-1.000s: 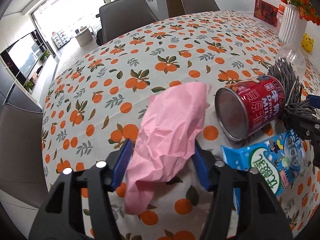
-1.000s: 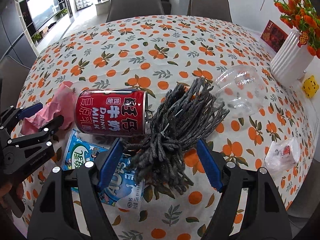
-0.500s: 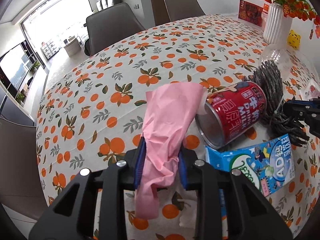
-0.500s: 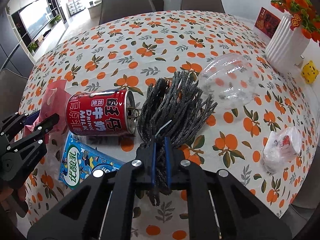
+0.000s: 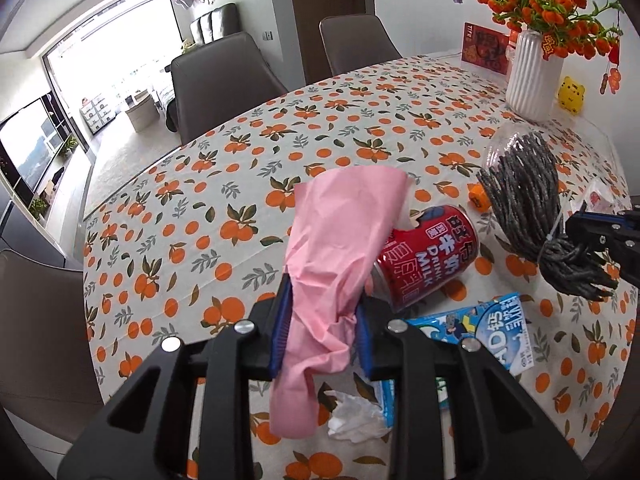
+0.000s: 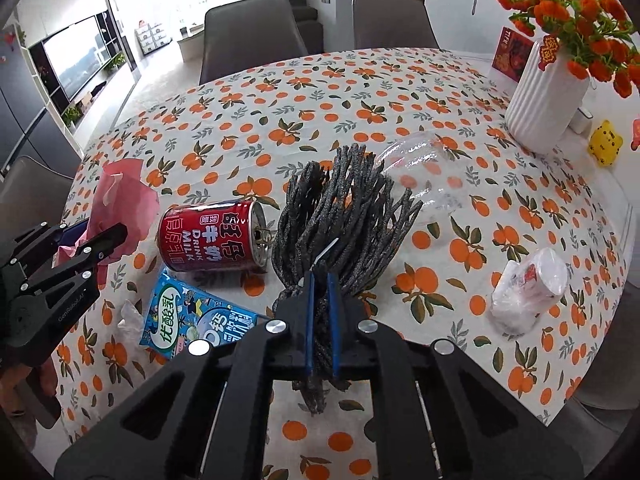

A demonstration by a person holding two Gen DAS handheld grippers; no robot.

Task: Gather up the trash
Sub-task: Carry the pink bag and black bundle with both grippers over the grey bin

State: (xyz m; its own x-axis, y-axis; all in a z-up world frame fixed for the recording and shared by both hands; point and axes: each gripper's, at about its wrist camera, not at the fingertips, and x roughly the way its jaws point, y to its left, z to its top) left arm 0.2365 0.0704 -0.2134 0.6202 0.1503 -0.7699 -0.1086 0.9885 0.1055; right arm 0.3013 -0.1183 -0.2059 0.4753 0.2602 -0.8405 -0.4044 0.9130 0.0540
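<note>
On orange-print tablecloth (image 5: 248, 200): red milk can (image 6: 208, 240) on its side, long axis three-to-nine, pull-tab end toward three. Left gripper (image 5: 324, 320) angled downward, pinching pink paper (image 5: 340, 240). Right gripper (image 6: 321, 320) angled downward, clamped on grey cord bundle (image 6: 344, 216).

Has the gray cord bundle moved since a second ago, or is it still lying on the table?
Yes. The gray cord bundle, clamped in the right gripper, has risen off the tablecloth; its tips now overlap the clear plastic bottle behind.
</note>
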